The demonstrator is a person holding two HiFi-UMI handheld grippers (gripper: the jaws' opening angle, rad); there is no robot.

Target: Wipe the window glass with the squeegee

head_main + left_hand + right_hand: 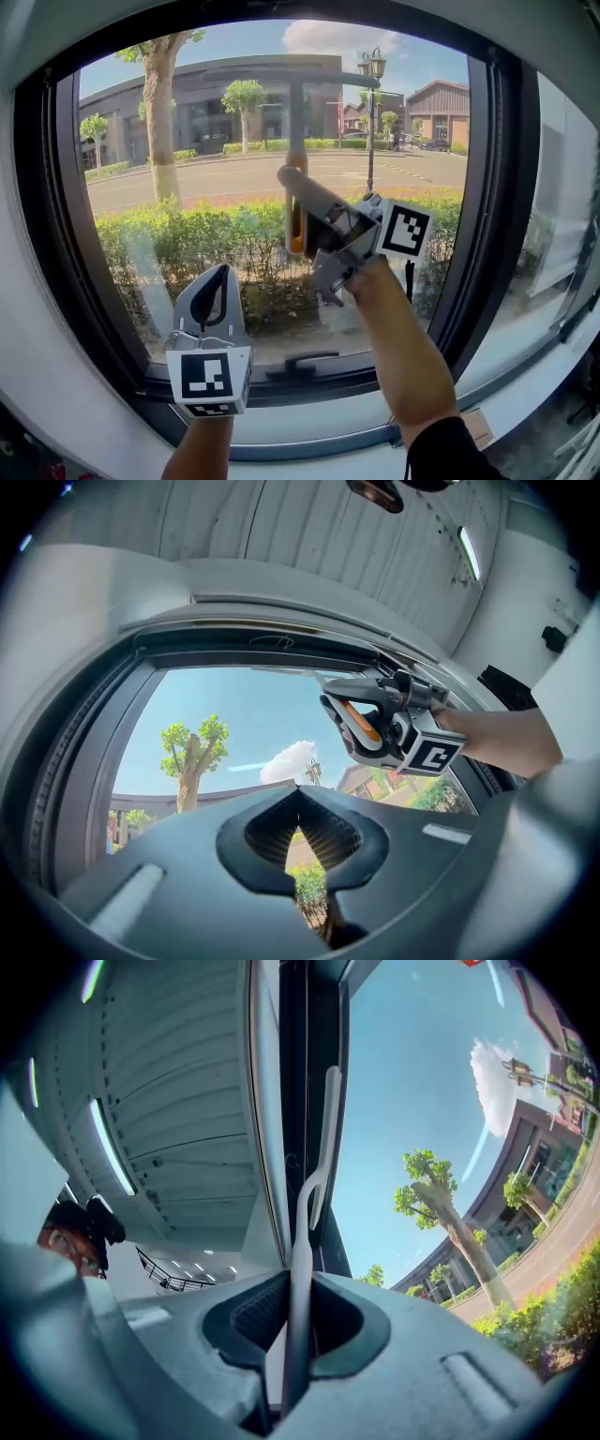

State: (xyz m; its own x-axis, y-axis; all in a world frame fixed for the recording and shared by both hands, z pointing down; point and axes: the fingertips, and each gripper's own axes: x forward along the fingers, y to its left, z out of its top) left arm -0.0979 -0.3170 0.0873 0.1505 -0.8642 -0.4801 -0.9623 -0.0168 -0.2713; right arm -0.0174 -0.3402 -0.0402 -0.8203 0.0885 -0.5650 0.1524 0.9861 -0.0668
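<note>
The squeegee has a grey blade (pixel 272 73) lying level against the window glass (pixel 187 141) near its top. Its grey and orange handle (pixel 296 159) runs straight down from the blade. My right gripper (pixel 309 211) is shut on the lower handle, in front of the middle of the pane. In the right gripper view the handle (pixel 300 1260) rises between the jaws of the right gripper (pixel 298 1288) to the blade (pixel 330 1147). My left gripper (pixel 217 286) is low at the left, shut and empty, apart from the squeegee. The left gripper (pixel 298 794) looks up at the right gripper (pixel 375 726).
A dark window frame (pixel 42 206) surrounds the pane, and a black window handle (pixel 302 362) lies on the bottom rail. A second pane (pixel 562 216) stands to the right. White sill (pixel 309 427) runs below. Trees, hedge and buildings show outside.
</note>
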